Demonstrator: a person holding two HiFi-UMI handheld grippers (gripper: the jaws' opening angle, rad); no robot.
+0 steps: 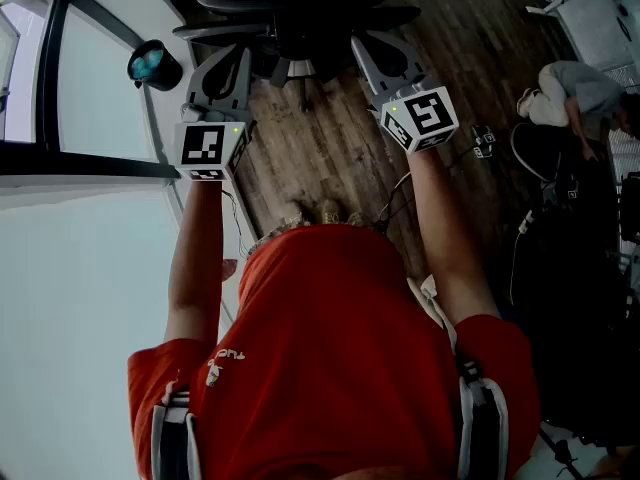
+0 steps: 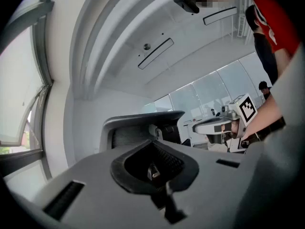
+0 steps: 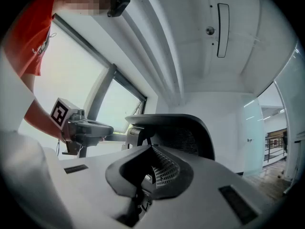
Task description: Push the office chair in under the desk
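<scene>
The black office chair (image 1: pixel 300 13) stands at the top of the head view, its backrest facing me. My left gripper (image 1: pixel 224 70) and right gripper (image 1: pixel 372 60) are held out side by side, their tips at the backrest's edge; I cannot tell whether they touch it. Both are shut with nothing between the jaws. In the left gripper view the left gripper (image 2: pixel 153 170) points at the chair's headrest (image 2: pixel 143 125), with the right gripper (image 2: pixel 217 125) beside it. In the right gripper view the right gripper (image 3: pixel 145 180) faces the mesh backrest (image 3: pixel 178 132), with the left gripper (image 3: pixel 88 128) alongside. No desk can be made out.
A wooden floor (image 1: pixel 320 158) lies under me. A white wall with a dark window frame (image 1: pixel 60 163) runs along the left, with a round black object (image 1: pixel 152 64) by it. At the right a person (image 1: pixel 575 93) crouches near cables (image 1: pixel 530 208) and dark equipment.
</scene>
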